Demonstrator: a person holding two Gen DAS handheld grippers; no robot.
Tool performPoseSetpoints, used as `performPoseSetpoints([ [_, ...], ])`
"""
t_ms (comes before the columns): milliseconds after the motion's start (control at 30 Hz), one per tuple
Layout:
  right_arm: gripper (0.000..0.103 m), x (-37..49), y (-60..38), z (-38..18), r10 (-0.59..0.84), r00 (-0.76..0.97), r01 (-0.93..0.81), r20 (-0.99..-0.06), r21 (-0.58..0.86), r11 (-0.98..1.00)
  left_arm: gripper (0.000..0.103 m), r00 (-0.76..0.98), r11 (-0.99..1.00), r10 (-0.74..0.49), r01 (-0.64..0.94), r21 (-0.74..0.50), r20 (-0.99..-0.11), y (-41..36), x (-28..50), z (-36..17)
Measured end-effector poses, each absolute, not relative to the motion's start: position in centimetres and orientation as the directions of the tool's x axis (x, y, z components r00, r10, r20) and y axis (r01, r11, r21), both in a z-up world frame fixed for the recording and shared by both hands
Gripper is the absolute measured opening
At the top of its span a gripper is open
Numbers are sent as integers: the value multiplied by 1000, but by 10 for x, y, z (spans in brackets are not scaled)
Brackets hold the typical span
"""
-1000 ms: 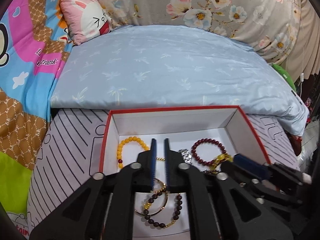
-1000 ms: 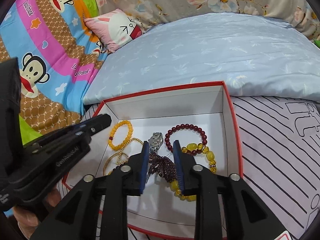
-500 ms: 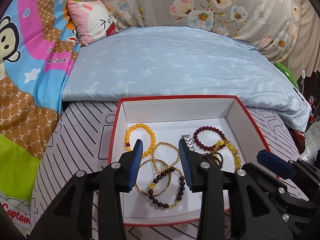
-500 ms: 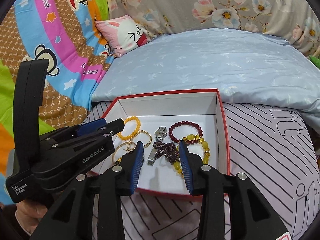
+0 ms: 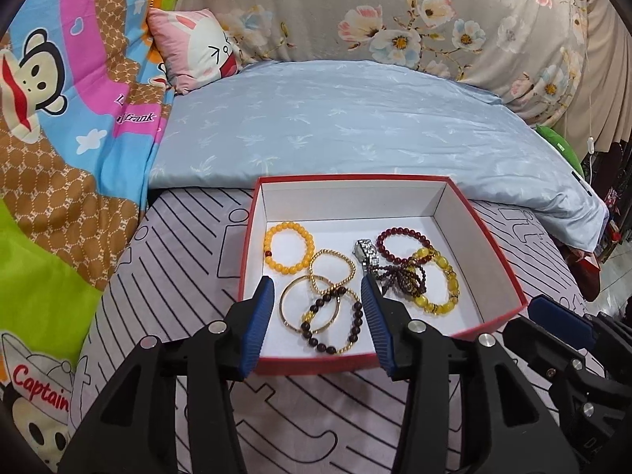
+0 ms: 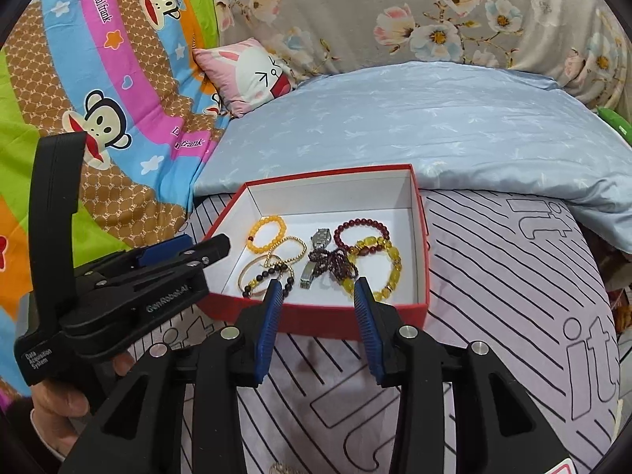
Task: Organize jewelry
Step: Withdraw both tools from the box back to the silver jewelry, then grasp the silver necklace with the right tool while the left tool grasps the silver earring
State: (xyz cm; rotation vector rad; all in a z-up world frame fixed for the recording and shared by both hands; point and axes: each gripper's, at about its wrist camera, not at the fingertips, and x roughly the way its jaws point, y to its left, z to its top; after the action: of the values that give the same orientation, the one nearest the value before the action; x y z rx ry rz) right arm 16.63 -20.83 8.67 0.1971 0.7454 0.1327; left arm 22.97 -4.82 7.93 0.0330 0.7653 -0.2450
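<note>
A red box with a white inside lies on the striped sheet; it also shows in the right wrist view. It holds a yellow bead bracelet, a gold bead bracelet, a gold bangle, a dark bead bracelet, a silver watch, a dark red bracelet and an amber bracelet. My left gripper is open and empty above the box's near edge. My right gripper is open and empty in front of the box.
A light blue quilt lies behind the box. A pink rabbit cushion and a cartoon blanket are at the left. The left gripper's body stands left of the box in the right wrist view.
Both grippers have opened wide and drawn back from the box. The left gripper was shut low over the jewelry a second ago. All jewelry stays in the box.
</note>
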Motion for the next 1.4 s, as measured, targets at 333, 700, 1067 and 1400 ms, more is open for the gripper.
performPoseSetpoints([
  [333, 38, 114, -220, 70, 165, 704, -14, -691, 218, 976, 70, 715, 977, -187, 208, -51, -673, -23, 176, 75],
  [700, 38, 53, -201, 29, 200, 636, -15, -746, 247, 969, 74, 678, 984, -140, 179, -24, -721, -5, 109, 26],
  [1067, 34, 42, -163, 5, 218, 588, -79, -779, 213, 974, 74, 662, 986, -149, 156, -60, -735, 7, 77, 3],
  [1400, 26, 50, -152, -1, 200, 590, -95, -782, 179, 979, 74, 652, 984, -168, 156, -85, -739, 9, 75, -1],
])
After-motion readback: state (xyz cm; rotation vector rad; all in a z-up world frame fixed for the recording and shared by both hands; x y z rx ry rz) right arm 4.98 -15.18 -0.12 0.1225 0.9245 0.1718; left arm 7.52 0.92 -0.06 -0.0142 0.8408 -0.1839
